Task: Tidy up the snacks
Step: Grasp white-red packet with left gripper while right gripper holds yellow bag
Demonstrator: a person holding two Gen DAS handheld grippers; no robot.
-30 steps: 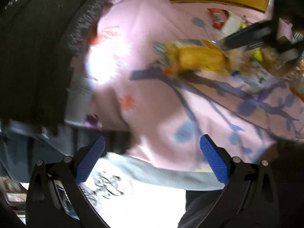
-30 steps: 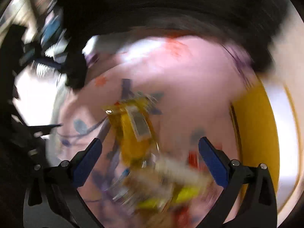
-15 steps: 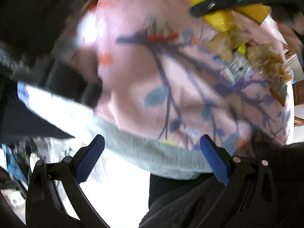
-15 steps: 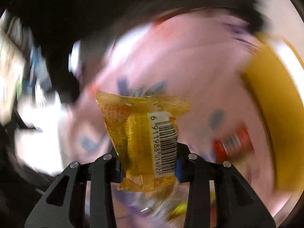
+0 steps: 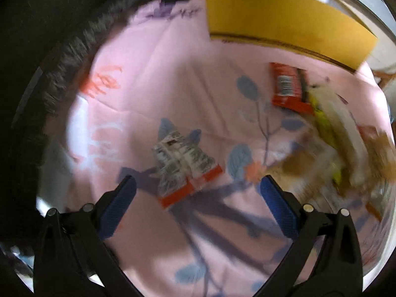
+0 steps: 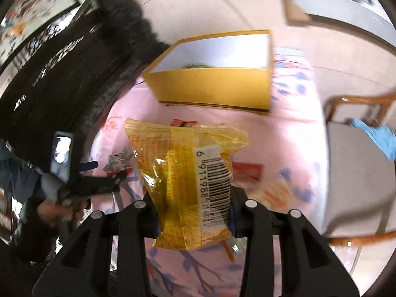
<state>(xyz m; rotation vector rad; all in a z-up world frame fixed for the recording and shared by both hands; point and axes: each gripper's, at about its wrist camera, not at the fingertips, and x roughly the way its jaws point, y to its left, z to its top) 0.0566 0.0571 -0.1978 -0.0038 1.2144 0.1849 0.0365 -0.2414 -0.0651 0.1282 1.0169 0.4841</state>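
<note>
i have the right gripper (image 6: pixel 193 212) clamped on the lower part of a yellow snack packet (image 6: pixel 188 180), lifted clear of the pink floral cloth (image 6: pixel 292 123) and pointing toward the yellow box (image 6: pixel 212 89) at the far side. its jaws have just been closing, and the packet sits pinched between them. the left gripper (image 5: pixel 198 198) hangs with its jaws wide apart and nothing in them, over a small white-and-grey packet (image 5: pixel 184 168) with a red-orange edge.

my worry is the hold: the pads bite only the low end of a slick, crinkly film, so i judge a quick swing could let the packet slide out or flop sideways and snag the box rim. the box opening looks narrow from here, and a wide packet going in tilted may catch. the left gripper is close to the loose pile (image 5: pixel 346 148) on the right, and a careless sweep could scatter it toward the cloth's edge.

the barcode label on the yellow packet reads roughly 6 911988 01492, the last digit unclear. a red wrapper (image 5: pixel 288 87) also carries a barcode, too blurred to read. no brand is legible.
</note>
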